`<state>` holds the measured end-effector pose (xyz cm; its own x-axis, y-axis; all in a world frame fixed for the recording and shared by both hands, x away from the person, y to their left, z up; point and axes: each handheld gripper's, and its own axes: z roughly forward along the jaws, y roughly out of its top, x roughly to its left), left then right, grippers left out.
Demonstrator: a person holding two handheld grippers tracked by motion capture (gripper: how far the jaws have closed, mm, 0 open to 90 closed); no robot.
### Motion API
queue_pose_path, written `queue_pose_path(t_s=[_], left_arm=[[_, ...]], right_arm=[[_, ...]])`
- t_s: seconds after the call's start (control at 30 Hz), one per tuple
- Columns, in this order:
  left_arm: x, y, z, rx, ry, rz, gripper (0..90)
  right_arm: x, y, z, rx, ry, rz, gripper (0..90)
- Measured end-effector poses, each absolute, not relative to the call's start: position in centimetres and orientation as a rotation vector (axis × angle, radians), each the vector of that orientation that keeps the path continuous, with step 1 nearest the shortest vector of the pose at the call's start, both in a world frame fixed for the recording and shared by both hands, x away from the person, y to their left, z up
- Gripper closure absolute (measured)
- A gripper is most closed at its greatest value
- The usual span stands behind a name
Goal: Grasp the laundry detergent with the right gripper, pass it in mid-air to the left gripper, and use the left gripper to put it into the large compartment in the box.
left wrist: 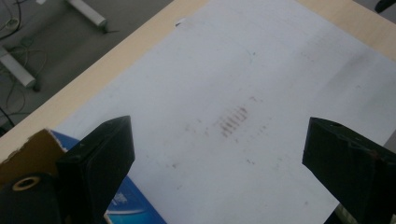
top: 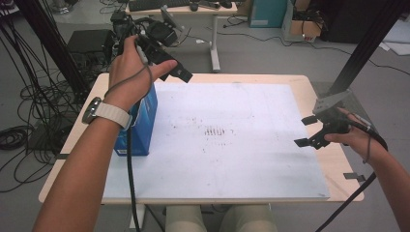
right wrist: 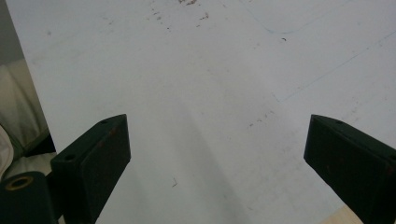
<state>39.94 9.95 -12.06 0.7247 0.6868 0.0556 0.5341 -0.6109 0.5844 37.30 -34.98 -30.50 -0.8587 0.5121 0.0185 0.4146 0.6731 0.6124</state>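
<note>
On the mat [top: 232,159], blue box [top: 145,123]

We see bare forearms, a watch [top: 92,110] with a pale strap on the left wrist, black grippers with thick wedge-shaped jaws, and a black cable [top: 129,183] that trails from each one.

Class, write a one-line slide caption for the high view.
Left gripper raised, open and empty above a blue box; right gripper open at the white board's right edge.
</note>
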Motion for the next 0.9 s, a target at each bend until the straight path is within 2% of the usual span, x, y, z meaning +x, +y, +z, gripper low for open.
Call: queue_pose_path(t_s=[0.47,0.8,0.9], left_arm=[[39.5,5.9,-13.4,2.505,0.725,0.304,9.4],[39.2,4.2,-14.0,2.555,0.657,0.304,9.4],[39.3,3.7,-14.3,2.621,0.593,0.315,9.4]], right_arm=[[36.7,-34.8,-29.3,0.737,2.732,0.933,7.3],[36.5,-34.7,-29.2,0.729,2.736,0.937,7.3],[36.4,-34.7,-29.2,0.726,2.74,0.934,7.3]])
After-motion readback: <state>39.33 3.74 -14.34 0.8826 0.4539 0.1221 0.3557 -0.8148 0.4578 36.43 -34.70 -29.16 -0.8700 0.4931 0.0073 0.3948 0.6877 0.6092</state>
